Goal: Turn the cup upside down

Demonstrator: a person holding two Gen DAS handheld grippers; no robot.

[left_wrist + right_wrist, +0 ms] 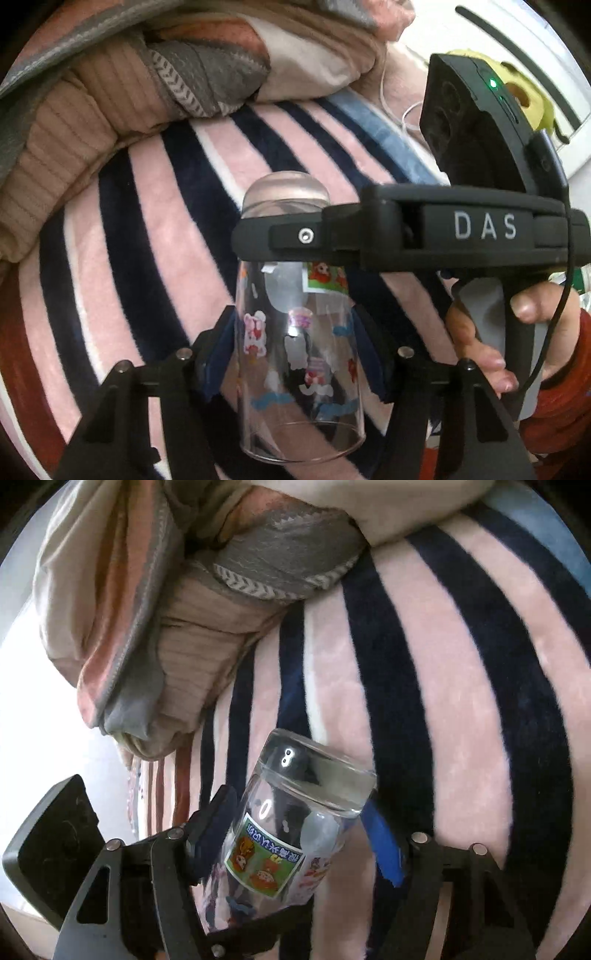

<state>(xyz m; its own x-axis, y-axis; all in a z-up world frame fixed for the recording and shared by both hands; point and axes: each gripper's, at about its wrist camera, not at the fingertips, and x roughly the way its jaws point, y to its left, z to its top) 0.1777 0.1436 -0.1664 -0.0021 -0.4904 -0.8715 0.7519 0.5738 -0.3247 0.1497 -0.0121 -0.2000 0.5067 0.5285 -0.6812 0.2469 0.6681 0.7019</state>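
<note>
A clear glass cup [295,354] with cartoon stickers is held in the air over a pink and navy striped blanket [147,229], thick base up and away, open mouth toward the left wrist camera. My left gripper [295,354] is shut on the cup's lower body. My right gripper [295,834] grips the same cup [291,812] nearer its base; the left wrist view shows its finger [295,236] crossing in front of the cup. A green sticker label [264,864] appears upside down in the right wrist view.
A heap of beige, grey and pink bedding [122,81] lies at the blanket's far side. A yellow plush toy [528,96] sits by a white surface at the right. A white cable [406,114] lies on the blanket.
</note>
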